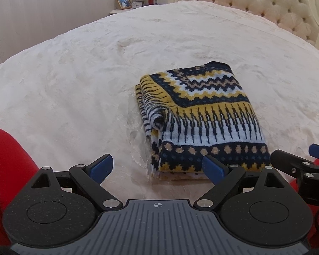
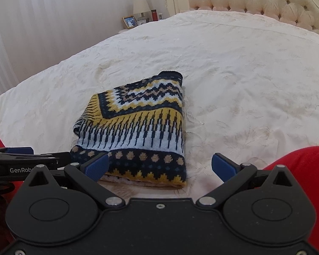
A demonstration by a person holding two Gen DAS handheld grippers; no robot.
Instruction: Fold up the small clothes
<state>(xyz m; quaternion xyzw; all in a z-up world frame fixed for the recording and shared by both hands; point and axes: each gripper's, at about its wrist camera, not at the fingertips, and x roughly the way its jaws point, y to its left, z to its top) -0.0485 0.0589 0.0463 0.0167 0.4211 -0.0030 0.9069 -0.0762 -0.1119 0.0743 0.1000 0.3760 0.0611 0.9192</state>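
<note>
**Folded sweater on the bed, both grippers empty**

On my far left, in the left wrist view, I see a red sleeve (image 1: 4,170) at the frame edge. My left gripper (image 1: 157,167) hangs low over the cream bedspread (image 1: 74,74) with its blue pads (image 1: 102,166) spread wide and nothing between them. Its right pad sits just in front of the near hem of the patterned knit sweater (image 1: 202,114), which lies folded into a compact rectangle on the bed, navy, mustard and pale blue bands facing up, one loose fold curling out on its left side. To the right of that I see my right gripper (image 2: 159,166), also splayed wide and holding nothing; its left pad (image 2: 97,166) overlaps the sweater's near left corner in the right wrist view, though I cannot tell if it touches. Far back stand a nightstand with a lamp (image 2: 140,6), a framed photo (image 2: 130,22) and a red bottle (image 2: 153,14), and at right the tufted headboard (image 2: 255,2)
</note>
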